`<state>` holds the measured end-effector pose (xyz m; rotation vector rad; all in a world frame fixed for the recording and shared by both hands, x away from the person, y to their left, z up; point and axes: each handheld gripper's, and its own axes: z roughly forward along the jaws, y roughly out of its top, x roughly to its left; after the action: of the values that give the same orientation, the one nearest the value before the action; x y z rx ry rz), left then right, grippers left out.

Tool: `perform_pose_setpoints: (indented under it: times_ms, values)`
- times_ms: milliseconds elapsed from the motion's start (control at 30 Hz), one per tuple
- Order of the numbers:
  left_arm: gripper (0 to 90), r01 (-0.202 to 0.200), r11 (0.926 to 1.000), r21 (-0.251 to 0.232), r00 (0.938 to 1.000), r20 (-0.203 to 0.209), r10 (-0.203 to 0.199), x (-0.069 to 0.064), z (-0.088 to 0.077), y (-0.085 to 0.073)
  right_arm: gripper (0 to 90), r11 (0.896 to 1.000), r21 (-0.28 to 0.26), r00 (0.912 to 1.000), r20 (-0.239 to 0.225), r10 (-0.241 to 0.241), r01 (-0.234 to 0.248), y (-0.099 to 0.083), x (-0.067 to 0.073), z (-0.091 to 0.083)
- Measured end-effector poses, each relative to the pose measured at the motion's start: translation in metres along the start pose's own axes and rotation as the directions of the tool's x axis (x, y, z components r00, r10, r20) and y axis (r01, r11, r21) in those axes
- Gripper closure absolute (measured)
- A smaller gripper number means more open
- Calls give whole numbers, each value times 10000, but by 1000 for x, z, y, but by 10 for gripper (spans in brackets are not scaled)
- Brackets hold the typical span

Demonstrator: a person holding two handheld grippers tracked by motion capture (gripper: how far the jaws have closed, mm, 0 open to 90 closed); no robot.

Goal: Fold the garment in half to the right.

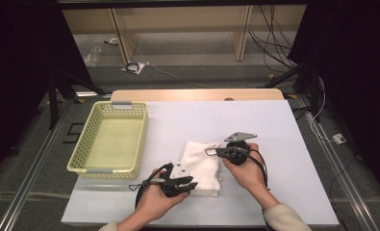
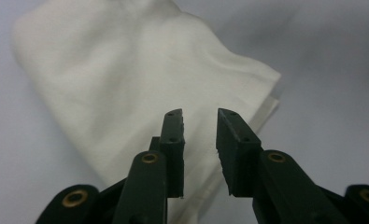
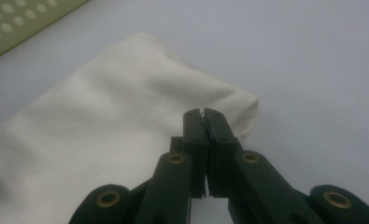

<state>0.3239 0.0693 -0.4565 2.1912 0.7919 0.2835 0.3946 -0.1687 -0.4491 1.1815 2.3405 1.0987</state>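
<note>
A folded white cloth (image 1: 202, 166) lies on the white table near its front edge. My left gripper (image 1: 193, 185) is at the cloth's near left corner, held by a hand from below. In the left gripper view the cloth (image 2: 140, 70) lies just beyond the left gripper (image 2: 200, 116), whose jaws stand a narrow gap apart with nothing pinched. My right gripper (image 1: 209, 151) points left over the cloth's far right corner. In the right gripper view the right gripper (image 3: 203, 112) has its jaws pressed together, with no cloth (image 3: 102, 130) visibly between them.
A pale green perforated basket (image 1: 82, 149) stands empty at the table's left, and its wall (image 3: 14, 23) shows in the right gripper view. Bare white table (image 1: 274, 134) stretches to the right and behind the cloth. Cables trail from both grippers.
</note>
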Motion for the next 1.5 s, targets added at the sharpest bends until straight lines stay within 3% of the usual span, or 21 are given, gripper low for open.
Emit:
perform_pose_setpoints:
  times_ms: [167, 267, 400, 500, 600, 667, 867, 1033, 1267, 1500]
  values:
    - [684, 173, 9996, -219, 9987, -475, -183, 11, -3, -4, 900, 9984, 412, 9972, -655, -367, 394, -14, 19, -9]
    - [686, 250, 9996, -155, 9982, -546, -258, 14, -2, -6, 900, 9963, 804, 9938, -1086, -224, 313, -23, 25, -9]
    - [681, 284, 9996, -68, 9978, -596, -287, 16, 1, -8, 900, 9911, 1202, 9917, -1219, -419, 567, -35, 29, -6]
    - [658, 273, 9992, -290, 9975, -648, -291, 17, 1, -9, 900, 9861, 1552, 9917, -1225, -397, 587, -43, 31, -1]
    - [620, 323, 9984, -458, 9963, -786, -358, 19, 1, -9, 900, 9854, 1577, 9915, -1216, -456, 647, -47, 31, 0]
    - [579, 385, 9972, -642, 9955, -843, -439, 21, 1, -9, 886, 9881, 1452, 9920, -1219, -322, 499, -46, 31, -3]
    - [450, 529, 9943, -929, 9951, -779, -602, 25, -1, -9, 778, 9985, 362, 9939, -1030, -382, 421, -41, 20, -20]
    - [339, 641, 9891, -1328, 9940, -790, -750, 29, -5, -9, 615, 9946, -706, 9918, -968, -833, 767, -45, 1, -36]
    - [195, 1259, 9810, -1474, 9883, -671, -1369, 35, -8, -10, 457, 9894, -1257, 9950, -587, -806, 727, -66, -26, -56]
    - [153, 1189, 9777, -1732, 9893, -634, -1315, 35, -9, -10, 352, 9872, -1501, 9986, 108, -521, 532, -84, -43, -77]
